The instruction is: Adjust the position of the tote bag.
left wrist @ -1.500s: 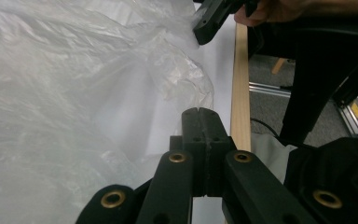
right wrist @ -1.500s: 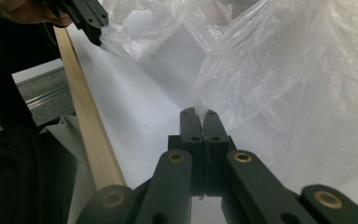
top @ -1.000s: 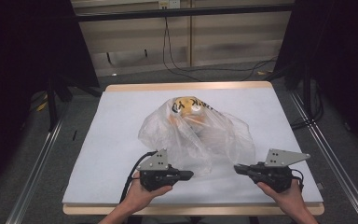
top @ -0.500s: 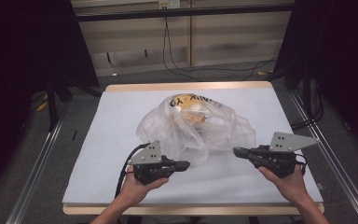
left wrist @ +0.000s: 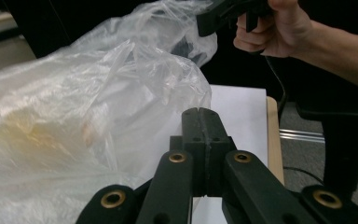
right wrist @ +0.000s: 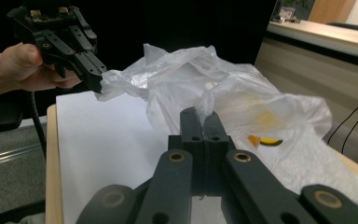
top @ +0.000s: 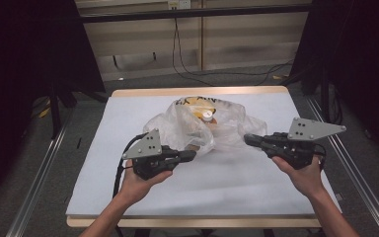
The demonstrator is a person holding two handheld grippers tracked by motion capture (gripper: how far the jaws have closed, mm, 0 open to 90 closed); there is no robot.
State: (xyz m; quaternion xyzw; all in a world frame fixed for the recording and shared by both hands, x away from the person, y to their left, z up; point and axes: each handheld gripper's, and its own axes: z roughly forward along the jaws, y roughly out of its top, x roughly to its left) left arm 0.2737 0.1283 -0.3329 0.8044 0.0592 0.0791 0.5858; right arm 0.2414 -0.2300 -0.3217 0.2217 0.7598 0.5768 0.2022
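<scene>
A crumpled clear plastic bag (top: pixel 227 129) lies mid-table, with something yellow and a white cap (top: pixel 207 115) inside it. My left gripper (top: pixel 191 155) is shut on the bag's near left edge, and the film bunches at its tip (left wrist: pixel 199 113). My right gripper (top: pixel 248 139) is shut on the bag's right edge, where a fold of film rises from its closed jaws (right wrist: pixel 200 114). In the right gripper view, the left gripper (right wrist: pixel 98 85) pulls a corner of the bag (right wrist: pixel 242 102) taut. The right gripper (left wrist: pixel 206 24) appears at the top of the left gripper view, above the bag (left wrist: pixel 98 102).
The table (top: pixel 128 123) has a white cover and a wooden rim. Metal rails run along the floor on both sides (top: pixel 39 173). Cables (top: pixel 187 64) hang down the back wall and trail across the floor. Dark curtains stand at left and right.
Both hands have risen and drawn the bag's edges up with them. The bag has stretched wider between the two grippers and its top has shifted back.
</scene>
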